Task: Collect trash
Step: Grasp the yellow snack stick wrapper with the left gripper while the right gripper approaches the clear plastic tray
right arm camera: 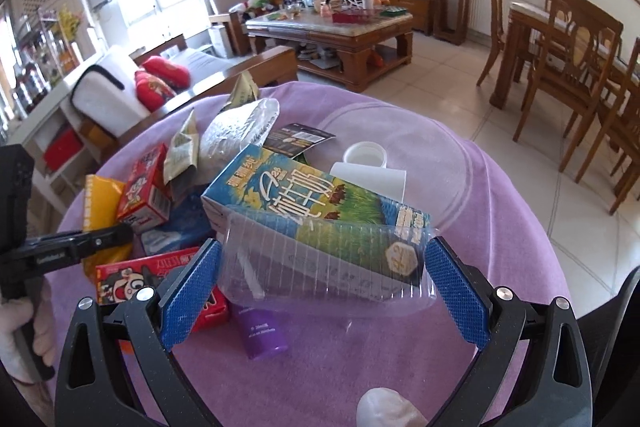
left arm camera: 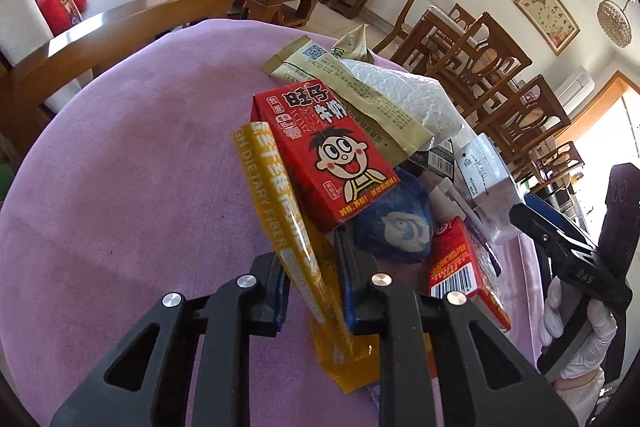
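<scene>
One purple bottle (right arm camera: 262, 333), right view only

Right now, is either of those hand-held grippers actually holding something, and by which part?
The left hand-held gripper pinches the yellow fiber snack wrapper near its lower end. The right hand-held gripper is open around a clear plastic tray, not gripping it.
</scene>
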